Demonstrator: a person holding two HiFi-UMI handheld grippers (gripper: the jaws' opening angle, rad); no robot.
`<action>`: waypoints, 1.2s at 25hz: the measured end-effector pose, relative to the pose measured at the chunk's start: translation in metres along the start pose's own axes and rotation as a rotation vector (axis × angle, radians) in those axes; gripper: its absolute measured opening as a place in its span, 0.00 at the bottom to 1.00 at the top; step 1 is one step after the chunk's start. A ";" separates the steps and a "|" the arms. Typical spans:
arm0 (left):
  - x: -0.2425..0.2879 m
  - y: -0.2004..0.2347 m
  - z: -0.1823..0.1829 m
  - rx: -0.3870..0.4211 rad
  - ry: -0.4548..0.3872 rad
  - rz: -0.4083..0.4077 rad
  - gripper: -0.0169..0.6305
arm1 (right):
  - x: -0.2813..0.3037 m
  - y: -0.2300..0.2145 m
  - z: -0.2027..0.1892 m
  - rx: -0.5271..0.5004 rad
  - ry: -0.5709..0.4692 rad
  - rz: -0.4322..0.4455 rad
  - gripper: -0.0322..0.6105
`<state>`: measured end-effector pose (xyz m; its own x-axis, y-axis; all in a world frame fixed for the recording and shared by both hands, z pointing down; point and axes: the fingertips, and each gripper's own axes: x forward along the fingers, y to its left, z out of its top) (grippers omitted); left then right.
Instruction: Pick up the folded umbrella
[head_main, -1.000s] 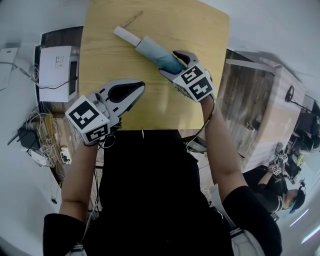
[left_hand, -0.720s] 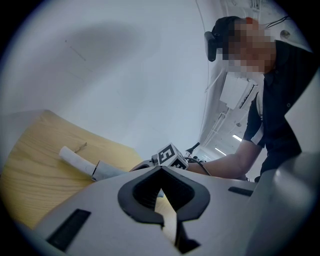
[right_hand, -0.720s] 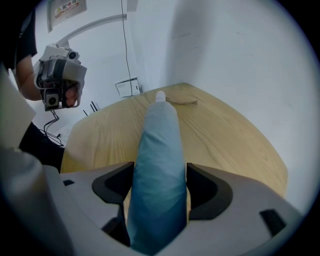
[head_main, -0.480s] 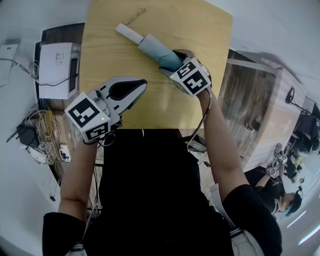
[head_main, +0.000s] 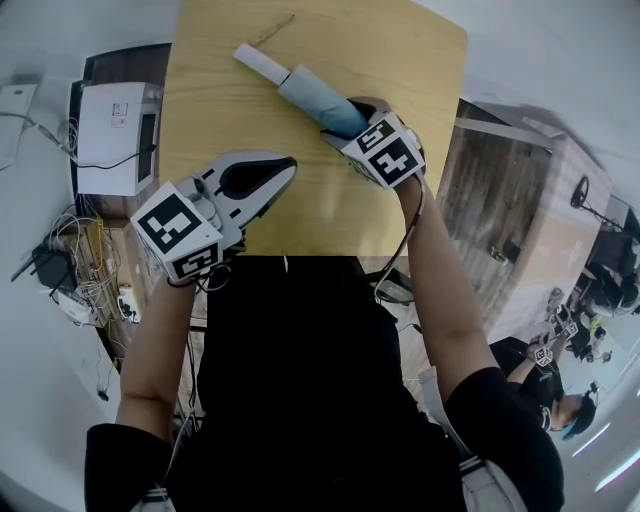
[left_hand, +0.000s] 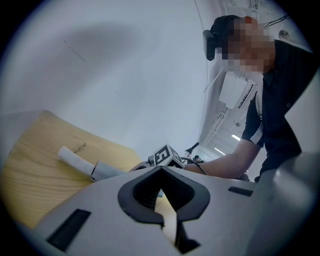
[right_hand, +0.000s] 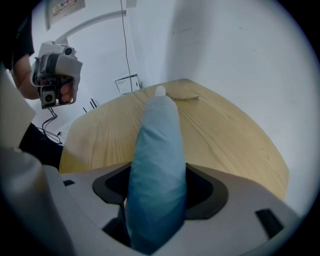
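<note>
Folded umbrella (head_main: 305, 95) clamped in right gripper (head_main: 345, 116) fingers, inside table (head_main: 215, 100) edges; left gripper (head_main: 284, 171) closed, empty.

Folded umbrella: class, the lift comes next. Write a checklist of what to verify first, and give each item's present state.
1. Right gripper jaws closed against both sides of the folded umbrella: ok.
2. Grip near the middle: not ok, it sits at the fabric end, far from the white handle; tipping is likely.
3. Left gripper empty, jaws together, apart from the umbrella: ok.
4. Thin stick on the table apart from the umbrella: ok.
5. Grip firmness: cannot tell.
</note>
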<state>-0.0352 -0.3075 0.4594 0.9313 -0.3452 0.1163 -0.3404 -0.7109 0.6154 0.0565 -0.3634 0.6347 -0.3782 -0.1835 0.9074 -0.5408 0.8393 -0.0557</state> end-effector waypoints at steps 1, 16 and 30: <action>-0.001 -0.001 0.000 0.000 -0.001 0.000 0.04 | 0.000 0.000 0.000 -0.001 -0.001 -0.003 0.53; -0.008 -0.014 -0.001 0.014 -0.004 -0.002 0.04 | -0.019 0.015 -0.006 0.053 -0.053 0.032 0.52; -0.010 -0.047 0.018 0.083 0.004 -0.084 0.04 | -0.152 0.025 0.073 -0.009 -0.318 -0.083 0.52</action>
<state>-0.0311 -0.2818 0.4154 0.9575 -0.2796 0.0704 -0.2703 -0.7857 0.5565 0.0455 -0.3525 0.4653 -0.5492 -0.4008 0.7333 -0.5737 0.8189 0.0179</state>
